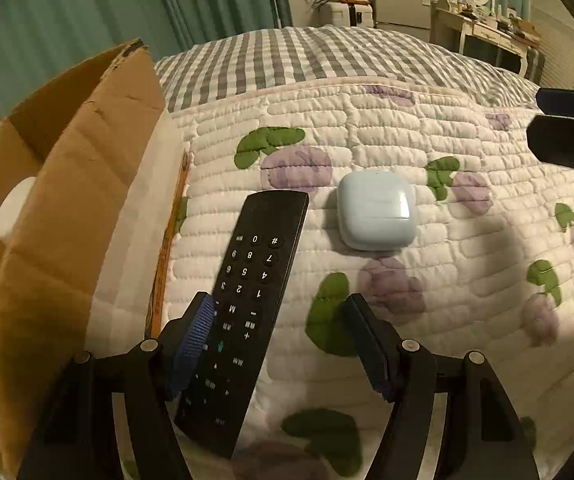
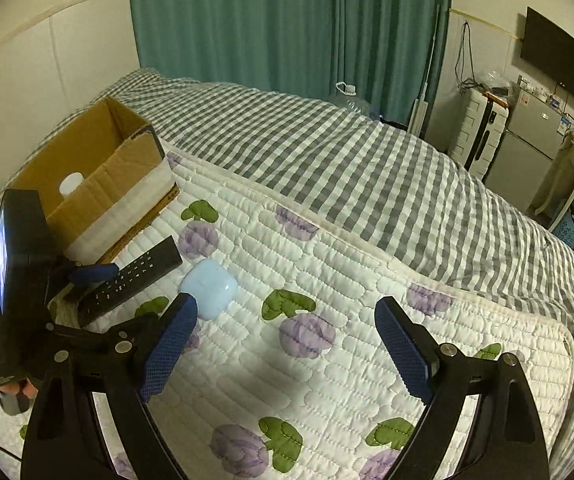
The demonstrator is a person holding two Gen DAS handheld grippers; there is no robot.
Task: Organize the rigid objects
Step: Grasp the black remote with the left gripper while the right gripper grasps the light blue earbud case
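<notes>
A black remote control (image 1: pixel 247 288) lies on the floral quilt, its number keys facing up. My left gripper (image 1: pixel 283 308) is open around the remote's near half; the left pad (image 1: pixel 197 332) touches its edge and the right pad stands apart. A pale blue earbud case (image 1: pixel 375 210) lies just right of the remote's far end. In the right wrist view the remote (image 2: pixel 135 276) and the case (image 2: pixel 209 288) lie side by side ahead of my right gripper (image 2: pixel 287 320), which is open and empty above the quilt.
An open cardboard box (image 2: pixel 99 176) stands at the left on the bed with a white round object (image 2: pixel 71 182) inside; it also shows in the left wrist view (image 1: pixel 59 184). A grey checked blanket (image 2: pixel 327 160) covers the far bed. Suitcase, fridge and desk stand at the far right.
</notes>
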